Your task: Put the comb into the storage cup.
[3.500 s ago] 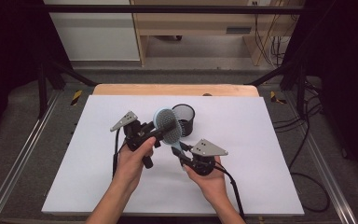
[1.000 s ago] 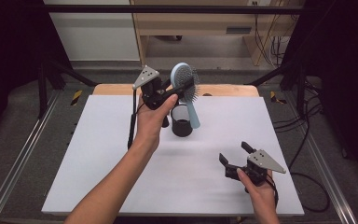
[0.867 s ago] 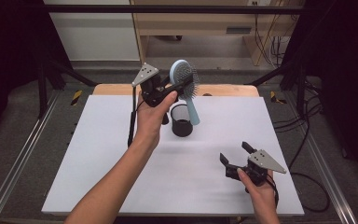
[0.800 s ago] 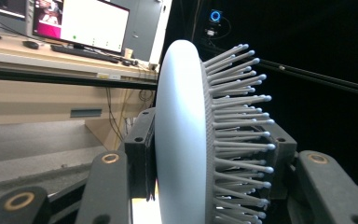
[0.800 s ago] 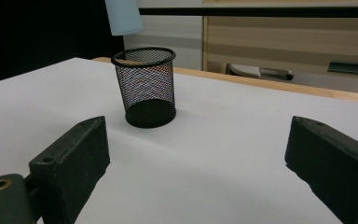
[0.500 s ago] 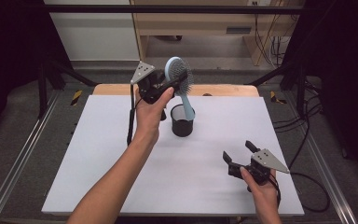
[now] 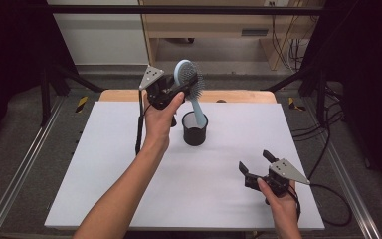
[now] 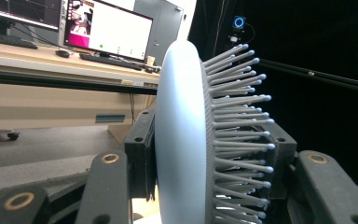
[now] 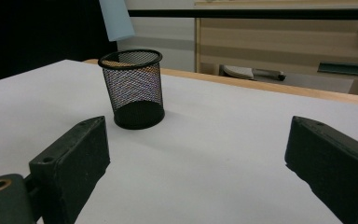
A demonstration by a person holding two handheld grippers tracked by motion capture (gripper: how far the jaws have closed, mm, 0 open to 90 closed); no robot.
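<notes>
In the left gripper view the hairbrush is cut off at the bottom edge, so its handle cannot be seen there; the pale blue back and grey bristles stand edge-on between the two jaws, which press on the head from both sides. In the right gripper view just the blue tip of the handle hangs in from the top edge, at about 12 o'clock above the mesh cup; how far the tip is from the rim is hard to judge there.

From the high view the left gripper is clenched on the brush head, raised over the far middle of the white table. The handle slants down toward 5 o'clock and its end sits at the mouth of the black mesh cup; whether it touches the rim cannot be told. The cup stands upright, and its inside is too dark to make out.

The right gripper lies low at 4 o'clock from the cup, well apart, jaws spread wide, gripping nothing
</notes>
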